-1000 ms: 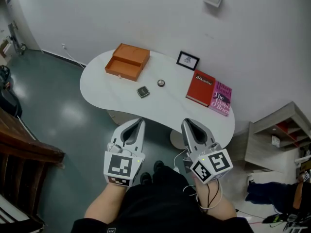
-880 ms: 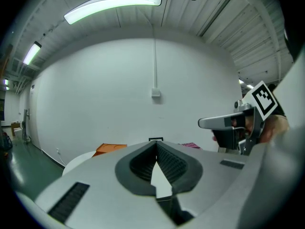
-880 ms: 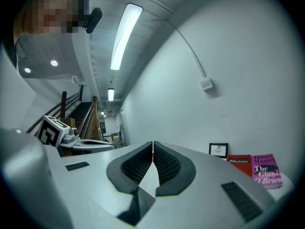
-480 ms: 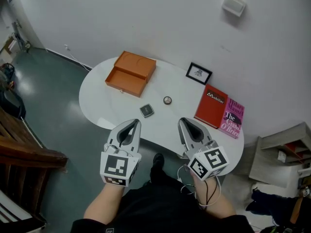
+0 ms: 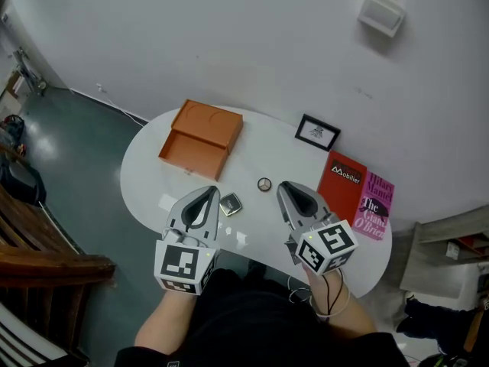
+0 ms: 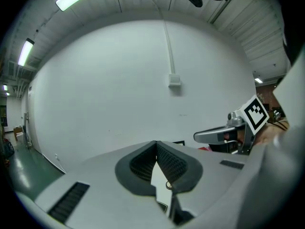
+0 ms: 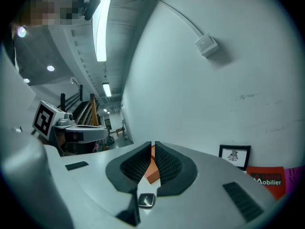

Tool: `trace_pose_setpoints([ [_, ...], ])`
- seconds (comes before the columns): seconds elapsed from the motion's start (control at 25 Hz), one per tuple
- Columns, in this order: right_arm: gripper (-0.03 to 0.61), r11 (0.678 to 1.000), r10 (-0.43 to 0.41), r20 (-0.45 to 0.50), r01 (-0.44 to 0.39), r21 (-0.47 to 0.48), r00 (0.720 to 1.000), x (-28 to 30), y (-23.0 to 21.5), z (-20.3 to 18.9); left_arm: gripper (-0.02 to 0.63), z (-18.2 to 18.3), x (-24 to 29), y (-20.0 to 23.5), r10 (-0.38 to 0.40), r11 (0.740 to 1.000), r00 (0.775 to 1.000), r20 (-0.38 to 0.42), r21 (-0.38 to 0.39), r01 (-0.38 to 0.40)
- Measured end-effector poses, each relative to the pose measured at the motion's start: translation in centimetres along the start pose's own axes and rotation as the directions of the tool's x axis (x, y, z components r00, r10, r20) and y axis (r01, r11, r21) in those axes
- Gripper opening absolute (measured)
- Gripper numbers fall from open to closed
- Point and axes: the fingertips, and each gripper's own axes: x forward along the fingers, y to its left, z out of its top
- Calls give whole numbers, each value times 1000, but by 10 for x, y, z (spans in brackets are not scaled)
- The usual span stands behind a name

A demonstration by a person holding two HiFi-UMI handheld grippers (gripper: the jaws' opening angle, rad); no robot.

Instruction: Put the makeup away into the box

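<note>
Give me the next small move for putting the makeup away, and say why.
Probably open the left tongs and lower them over the square compact: they are shut and empty, and the compact lies on the table just beside their tip.

Before me a white curved table (image 5: 145, 189) stands against a plain white wall (image 5: 229, 44), glossy grey-green floor (image 5: 76, 144) around it

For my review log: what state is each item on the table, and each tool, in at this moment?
Orange rectangular box: open, nothing visible inside.
Dark square compact: closed, flat on white table.
Small round pot: on table, outside box.
Red book: closed, flat.
Pink book: closed, flat beside it.
Black-framed picture: standing upright.
Left tool: shut, empty.
Right tool: shut, empty.
</note>
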Motion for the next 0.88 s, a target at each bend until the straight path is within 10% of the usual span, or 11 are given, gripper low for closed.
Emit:
trace_pose_setpoints([
  [0.52, 43, 996, -83, -213, 79, -28, 974, 60, -24, -58, 5, -24, 54, 40, -122, 992, 992, -20, 2, 122],
  [0.88, 190, 993, -74, -380, 103, 55, 922, 89, -72, -156, 5, -77, 82, 38, -147, 985, 985, -88, -102, 138],
])
